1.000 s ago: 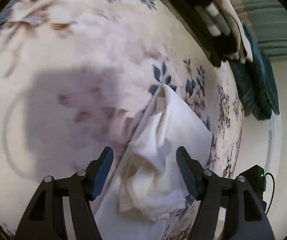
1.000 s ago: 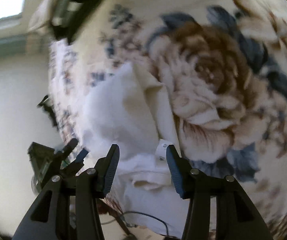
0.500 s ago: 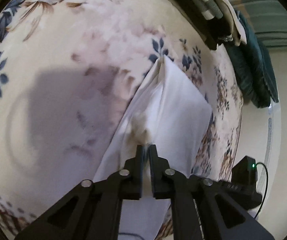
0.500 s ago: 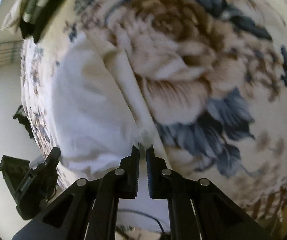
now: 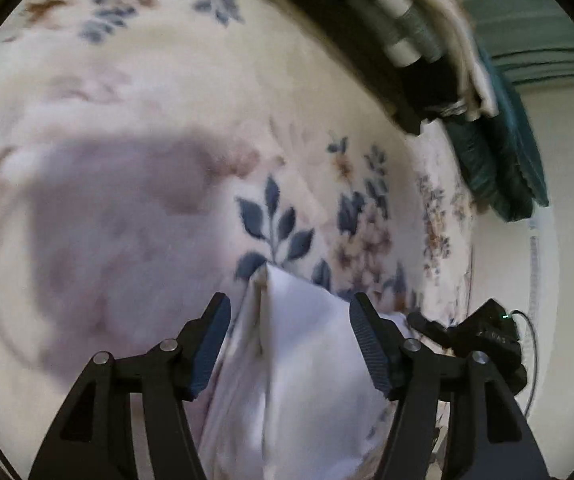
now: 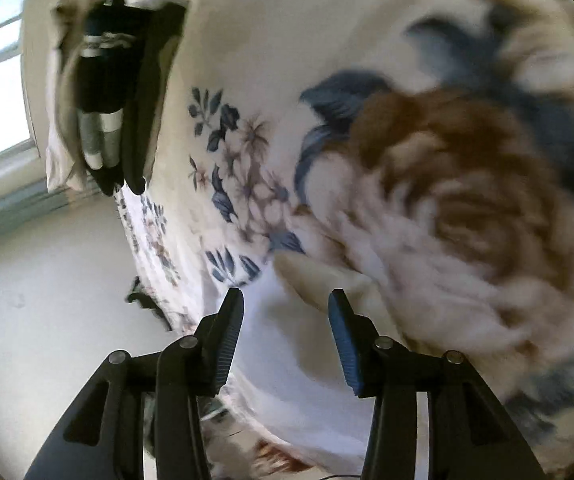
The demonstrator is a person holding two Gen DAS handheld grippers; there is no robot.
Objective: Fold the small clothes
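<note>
Left gripper [image 5: 290, 334] first: its fingers [image 5: 211, 346] are spread wide, holding nothing, and the white garment [image 5: 307, 360] lies right between them — folded over, with a pointed corner reaching just past the fingertips onto the floral blanket [image 5: 147, 128]. The cloth runs back under the gripper toward the camera. Whether either finger brushes the fabric is hard to tell; the picture is blurred. Half a second ago these same fingers were pressed together on the cloth's raised ridge; now they have let go and the ridge has dropped flat.

Further right in that view, the right gripper's black body shows at the blanket's edge, and a pile of dark and pale clothes [image 5: 419, 40] sits at the far side.

Over to the right gripper [image 6: 285, 334] — fingers [image 6: 345, 344] likewise parted, nothing pinched. The white garment [image 6: 283, 360] lies below and between them, its cream-shaded folded edge poking out just ahead of the right finger, beside the big brown rose printed on the floral blanket [image 6: 327, 40]. Half a second back these fingers were also clamped on the fold; they have opened, and the garment now rests on the blanket near its edge. The pile of clothes [image 6: 103, 92] shows at the upper left.
</note>
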